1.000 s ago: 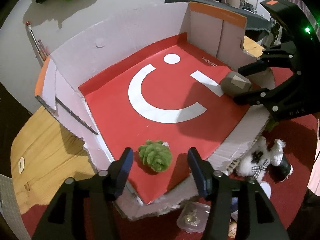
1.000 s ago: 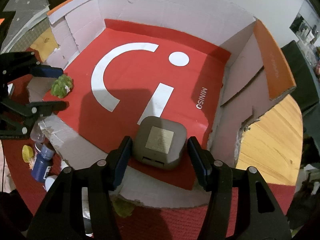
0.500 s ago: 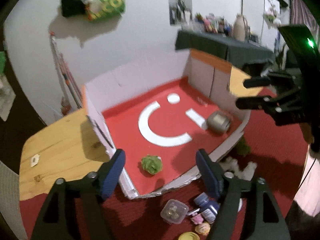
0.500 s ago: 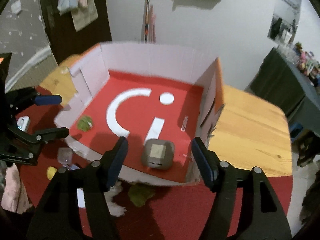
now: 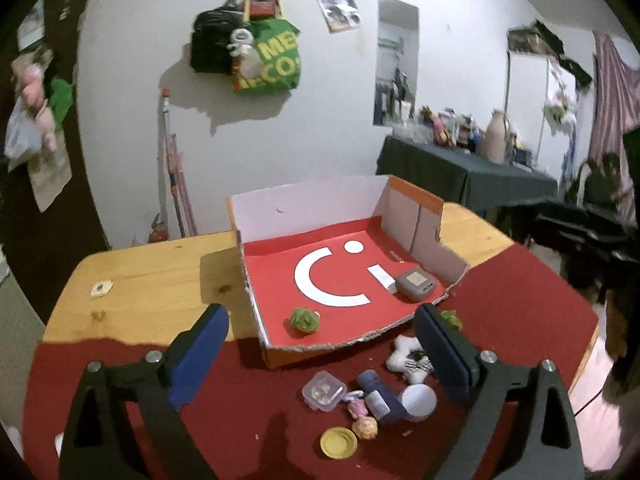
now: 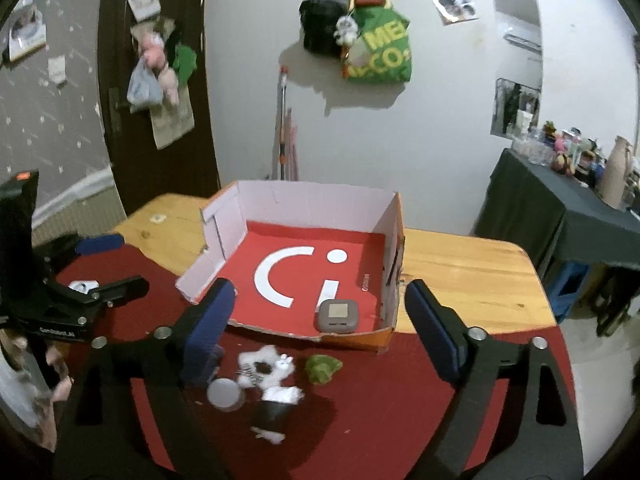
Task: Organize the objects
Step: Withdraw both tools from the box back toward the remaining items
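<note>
An open cardboard box (image 5: 304,204) with a red floor stands on the table; it also shows in the right wrist view (image 6: 320,204). Inside lie a green fuzzy ball (image 5: 305,319) and a grey square case (image 5: 414,283), which shows in the right wrist view (image 6: 338,315) too. My left gripper (image 5: 320,356) is open and empty, held back above the loose items. My right gripper (image 6: 318,332) is open and empty, held back in front of the box. In the right wrist view the left gripper (image 6: 108,264) shows at the left.
On the red cloth (image 5: 520,304) before the box lie a clear small box (image 5: 323,391), a blue bottle (image 5: 378,398), a yellow lid (image 5: 338,442), a white plush toy (image 6: 268,372) and a green lump (image 6: 322,367). Bare wooden tabletop (image 6: 472,276) flanks the box.
Both grippers have pulled up and back from the box, leaving the green ball and the grey case on its floor. Both views now take in the whole box and room.
</note>
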The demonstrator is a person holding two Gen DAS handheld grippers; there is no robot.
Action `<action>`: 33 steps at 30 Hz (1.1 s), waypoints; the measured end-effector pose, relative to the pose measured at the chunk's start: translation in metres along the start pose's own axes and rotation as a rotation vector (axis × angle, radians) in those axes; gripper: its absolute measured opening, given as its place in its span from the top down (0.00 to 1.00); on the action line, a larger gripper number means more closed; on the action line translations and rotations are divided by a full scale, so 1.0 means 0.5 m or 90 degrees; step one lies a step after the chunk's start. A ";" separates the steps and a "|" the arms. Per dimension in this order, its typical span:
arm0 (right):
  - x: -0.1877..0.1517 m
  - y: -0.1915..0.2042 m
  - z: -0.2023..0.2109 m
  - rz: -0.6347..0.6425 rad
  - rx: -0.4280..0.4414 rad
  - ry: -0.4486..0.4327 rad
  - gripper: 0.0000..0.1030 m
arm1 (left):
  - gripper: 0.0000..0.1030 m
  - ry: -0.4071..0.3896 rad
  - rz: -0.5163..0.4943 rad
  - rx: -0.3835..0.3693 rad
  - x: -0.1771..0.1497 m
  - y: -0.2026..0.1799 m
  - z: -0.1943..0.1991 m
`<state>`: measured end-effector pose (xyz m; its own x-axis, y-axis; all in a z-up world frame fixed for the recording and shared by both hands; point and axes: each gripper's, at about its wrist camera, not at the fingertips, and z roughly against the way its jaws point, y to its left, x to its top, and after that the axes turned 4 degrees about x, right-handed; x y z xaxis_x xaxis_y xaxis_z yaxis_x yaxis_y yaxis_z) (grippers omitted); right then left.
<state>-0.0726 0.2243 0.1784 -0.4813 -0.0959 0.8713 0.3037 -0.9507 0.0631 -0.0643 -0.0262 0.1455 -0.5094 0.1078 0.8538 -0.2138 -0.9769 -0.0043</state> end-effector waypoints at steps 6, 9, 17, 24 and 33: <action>-0.051 0.026 0.048 -0.001 -0.048 -0.043 0.06 | 0.00 -0.039 0.039 0.046 -0.040 -0.003 0.038; -0.081 0.035 0.057 -0.013 -0.059 -0.051 0.03 | 0.00 -0.042 0.036 0.064 -0.061 -0.015 0.043; -0.166 0.042 0.056 -0.058 -0.088 -0.065 0.02 | 0.00 -0.028 0.067 0.082 -0.138 -0.032 0.046; -0.241 0.045 -0.006 -0.084 -0.090 0.010 0.02 | 0.00 0.034 0.080 0.079 -0.200 -0.049 0.006; -0.292 0.055 -0.054 -0.087 -0.096 0.079 0.02 | 0.00 0.101 0.095 0.085 -0.245 -0.044 -0.036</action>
<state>-0.0163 0.2044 0.0397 -0.6095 0.0102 0.7927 0.1071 -0.9897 0.0951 -0.0121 -0.0146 0.0317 -0.6538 -0.0224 0.7563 -0.0200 -0.9987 -0.0469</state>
